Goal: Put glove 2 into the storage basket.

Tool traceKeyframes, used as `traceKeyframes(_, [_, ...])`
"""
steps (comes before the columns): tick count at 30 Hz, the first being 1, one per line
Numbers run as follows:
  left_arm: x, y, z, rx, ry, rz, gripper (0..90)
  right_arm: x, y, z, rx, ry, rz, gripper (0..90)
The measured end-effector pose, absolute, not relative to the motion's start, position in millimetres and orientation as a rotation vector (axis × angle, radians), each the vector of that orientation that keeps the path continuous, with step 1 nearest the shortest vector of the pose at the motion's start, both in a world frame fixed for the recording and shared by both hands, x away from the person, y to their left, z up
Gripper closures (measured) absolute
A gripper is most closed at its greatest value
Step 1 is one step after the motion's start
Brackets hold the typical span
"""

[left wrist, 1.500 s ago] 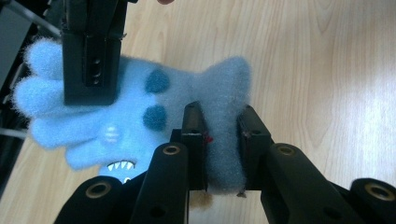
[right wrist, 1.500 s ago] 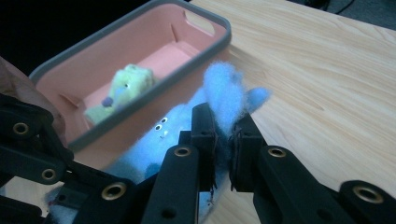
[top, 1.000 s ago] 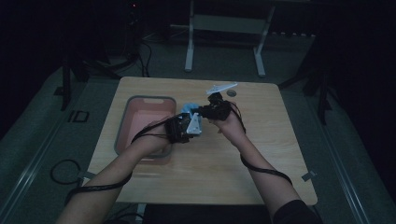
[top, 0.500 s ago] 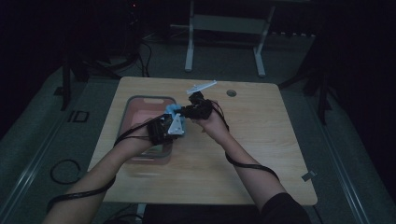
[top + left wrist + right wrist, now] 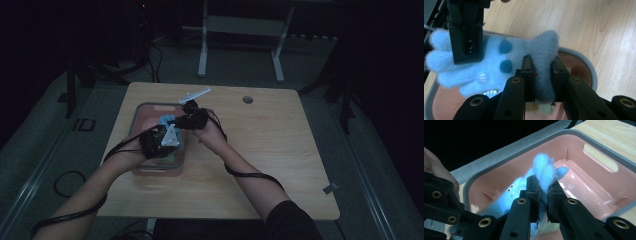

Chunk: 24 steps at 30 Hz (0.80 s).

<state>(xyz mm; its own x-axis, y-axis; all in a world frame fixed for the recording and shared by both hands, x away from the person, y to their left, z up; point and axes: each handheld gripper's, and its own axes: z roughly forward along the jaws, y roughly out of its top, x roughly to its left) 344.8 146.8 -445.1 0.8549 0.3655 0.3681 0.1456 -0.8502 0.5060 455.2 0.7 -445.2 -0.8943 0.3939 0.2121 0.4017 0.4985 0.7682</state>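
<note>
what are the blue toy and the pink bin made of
The blue toy looks like soft plush fleece: its edges are fuzzy and it bunches where the tongs pinch it. The pink bin seems to be moulded plastic, glossy with light glints, and has a matte grey rim.

One blue plush toy (image 5: 499, 60) is counted — fuzzy, with two darker blue spots and small white teeth. One pink bin (image 5: 599, 167) with a grey rim is seen, on one wooden table (image 5: 280, 145). Two grippers are counted — a left gripper (image 5: 543, 72) and a right gripper (image 5: 543, 192), two black fingers (image 5: 527, 72) on each.
</note>
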Motion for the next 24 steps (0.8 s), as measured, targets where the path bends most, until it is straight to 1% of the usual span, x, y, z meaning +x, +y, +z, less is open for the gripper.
traceKeyframes(6, [346,154,-456,2.564,0.406,0.609,77.2,458,9,-456,-0.738,-2.693,-1.372,82.5])
traceKeyframes(16, [351,164,-478,2.59,0.445,0.549,77.2,464,19,-486,-0.775,-2.673,-1.307,82.4])
traceKeyframes(24, [358,168,-492,2.594,0.465,0.484,77.1,465,24,-493,-0.761,-2.705,-1.262,82.1])
